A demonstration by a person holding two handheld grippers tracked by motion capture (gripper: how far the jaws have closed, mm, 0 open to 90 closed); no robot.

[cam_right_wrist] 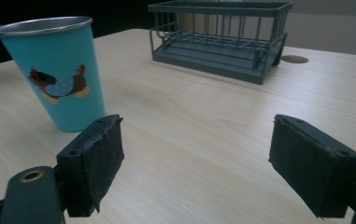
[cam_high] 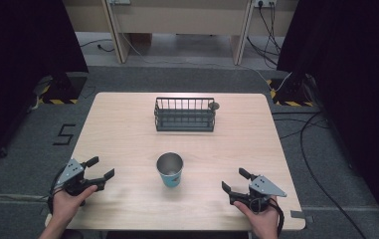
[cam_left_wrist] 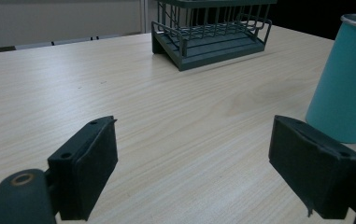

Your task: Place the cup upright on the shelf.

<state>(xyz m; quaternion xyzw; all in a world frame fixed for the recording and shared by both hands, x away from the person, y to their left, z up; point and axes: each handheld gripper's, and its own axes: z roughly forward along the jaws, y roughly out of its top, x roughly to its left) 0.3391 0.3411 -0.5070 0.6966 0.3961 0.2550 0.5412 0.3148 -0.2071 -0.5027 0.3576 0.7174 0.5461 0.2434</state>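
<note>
Hovering low at the near corners of the tabletop, both tools sit with jaws spread wide and empty: left hand-held gripper, right hand-held gripper. Between them stands the blue cup, upright, mouth up, apart from both, roughly midway, perhaps slightly nearer the right. Beyond it, well back, the wire basket waits. Either side could reach inward for that cup.

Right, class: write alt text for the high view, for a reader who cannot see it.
A teal cup stands upright near the front of a light wooden table, between two open hand-held grippers, left gripper and right gripper. A dark wire basket sits farther back, apart from the cup.
</note>
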